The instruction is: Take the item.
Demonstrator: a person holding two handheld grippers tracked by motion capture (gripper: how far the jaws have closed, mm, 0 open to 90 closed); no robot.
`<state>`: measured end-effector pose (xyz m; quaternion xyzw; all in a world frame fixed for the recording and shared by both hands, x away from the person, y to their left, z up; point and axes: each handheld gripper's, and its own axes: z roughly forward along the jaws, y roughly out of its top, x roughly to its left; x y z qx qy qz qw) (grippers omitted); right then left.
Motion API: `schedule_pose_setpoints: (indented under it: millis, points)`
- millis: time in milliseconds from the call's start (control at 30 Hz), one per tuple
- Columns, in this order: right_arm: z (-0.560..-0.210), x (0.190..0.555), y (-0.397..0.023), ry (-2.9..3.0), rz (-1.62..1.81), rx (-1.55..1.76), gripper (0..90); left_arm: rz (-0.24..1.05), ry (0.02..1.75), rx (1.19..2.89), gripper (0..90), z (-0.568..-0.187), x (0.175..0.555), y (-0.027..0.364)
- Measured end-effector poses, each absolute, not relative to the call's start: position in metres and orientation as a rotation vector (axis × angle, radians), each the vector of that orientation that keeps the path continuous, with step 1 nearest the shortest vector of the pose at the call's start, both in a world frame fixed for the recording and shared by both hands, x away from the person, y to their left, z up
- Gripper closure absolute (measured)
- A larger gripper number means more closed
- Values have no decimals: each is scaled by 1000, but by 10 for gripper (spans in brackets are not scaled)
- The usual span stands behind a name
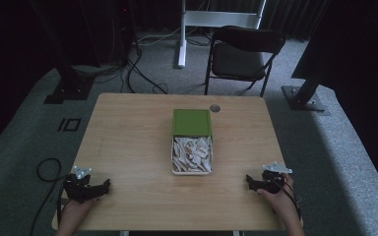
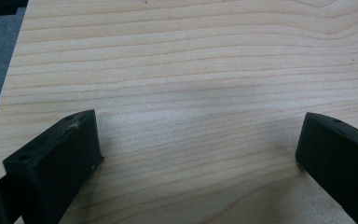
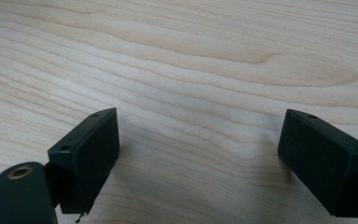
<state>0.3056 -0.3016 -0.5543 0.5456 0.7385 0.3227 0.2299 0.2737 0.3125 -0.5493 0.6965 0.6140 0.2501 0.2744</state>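
Note:
A white box (image 1: 192,154) holding several pale flat pieces sits at the middle of the wooden table (image 1: 128,142). Its green lid (image 1: 192,122) lies flat just behind it. My left gripper (image 1: 107,186) rests near the table's front left corner, held by a hand, jaws pointing right. In the left gripper view the left gripper (image 2: 198,140) is open over bare wood. My right gripper (image 1: 248,180) rests near the front right corner, jaws pointing left. In the right gripper view the right gripper (image 3: 198,135) is open too, nothing between its jaws.
A small round grey disc (image 1: 215,108) lies on the table behind the lid. A black folding chair (image 1: 241,56) stands beyond the far edge. A white stand (image 1: 182,34), dark posts and cables are on the grey carpet around.

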Motion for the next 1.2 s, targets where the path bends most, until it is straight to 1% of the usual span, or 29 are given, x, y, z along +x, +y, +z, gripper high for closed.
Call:
schedule_pose_setpoints:
  millis: [567,700,767,1067,1100,1200]
  points:
    - [-554,306,-305,2063,903,1471,124,672,1651,1875,7,-549,274,313]
    - [-552,306,-305,2077,885,1477,155,672,1651,1872,7,-549,274,312]
    - [-550,308,-305,2089,875,1475,156,672,1651,1872,7,-549,274,312]
    - [-521,312,-300,2090,912,1394,172,672,1651,1874,7,-549,274,313]
    - [-512,313,-297,2093,933,1372,188,672,1651,1873,7,-549,274,313]
    - [-499,316,-294,2088,967,1344,208,672,1650,1874,7,-549,274,313]
